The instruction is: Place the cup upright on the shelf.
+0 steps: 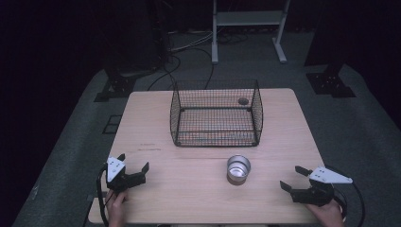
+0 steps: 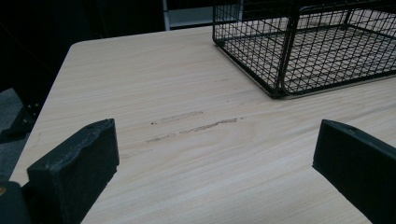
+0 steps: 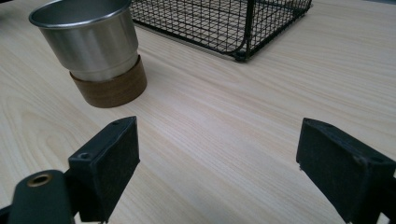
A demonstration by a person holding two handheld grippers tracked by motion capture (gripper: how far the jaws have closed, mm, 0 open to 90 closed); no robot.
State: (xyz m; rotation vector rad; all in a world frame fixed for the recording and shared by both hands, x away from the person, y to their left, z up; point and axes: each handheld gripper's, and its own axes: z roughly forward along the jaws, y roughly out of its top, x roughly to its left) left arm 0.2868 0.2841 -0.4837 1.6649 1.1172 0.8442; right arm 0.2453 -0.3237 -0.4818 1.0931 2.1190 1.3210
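While both grippers sit low at the near edge of the table (image 1: pixel 156 198), I read the work in hand as getting the steel cup (image 1: pixel 238 169) picked up, most likely for the wire basket (image 1: pixel 216 113) behind it. The cup stands upright on the wood, near the middle of the table and just in front of the basket's near wall, with a brown band around its base (wood or cork, I can't say which). The right gripper (image 1: pixel 295 178) is the nearer one: its jaws stand wide apart with nothing between them, and in the right gripper view the cup (image 3: pixel 95 51) sits ahead and off to the left of the gap. The left gripper (image 1: pixel 134 161) is likewise spread wide and empty, looking across bare wood toward the basket's corner (image 2: pixel 280 91).

To do this well I'd swing the right gripper left until the cup is centred between the pads, keep the jaws level, and close on the straight steel wall above the band, not on the flared rim. The wall looks smooth and slick, so I'd squeeze squarely and lift straight up before crossing the basket's edge.
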